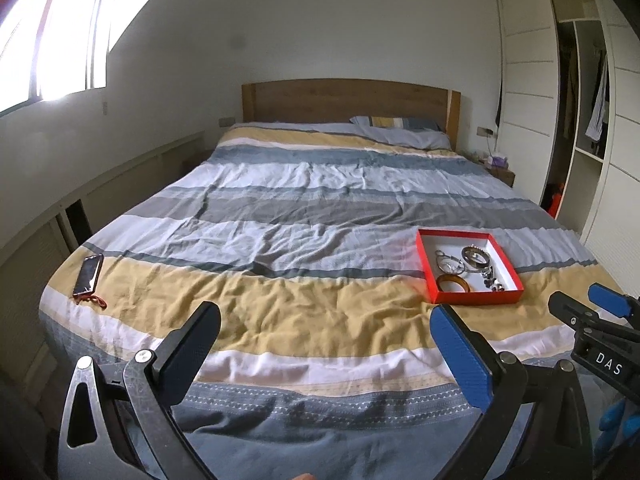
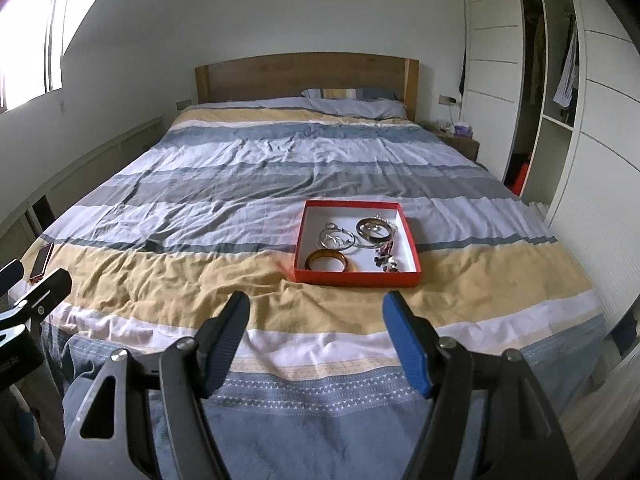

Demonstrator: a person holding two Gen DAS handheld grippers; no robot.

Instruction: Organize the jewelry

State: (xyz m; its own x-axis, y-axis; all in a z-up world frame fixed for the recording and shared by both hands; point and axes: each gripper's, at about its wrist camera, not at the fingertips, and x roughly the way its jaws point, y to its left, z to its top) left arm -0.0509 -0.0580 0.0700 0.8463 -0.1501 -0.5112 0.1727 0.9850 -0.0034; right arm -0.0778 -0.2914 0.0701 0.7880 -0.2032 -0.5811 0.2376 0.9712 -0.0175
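bed [image 2: 200,184], red box [image 2: 414,252] beyond right gripper [image 2: 316,312]

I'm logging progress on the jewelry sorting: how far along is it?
Done: every piece in view already lies inside the shallow red box on the striped bedspread: an amber bangle, a dark bangle, silver hoops and a small dark charm cluster.
In hand: nothing; the left claw and the right claw are both open and empty.
Left: the pieces overlap loosely, so any separating remains.
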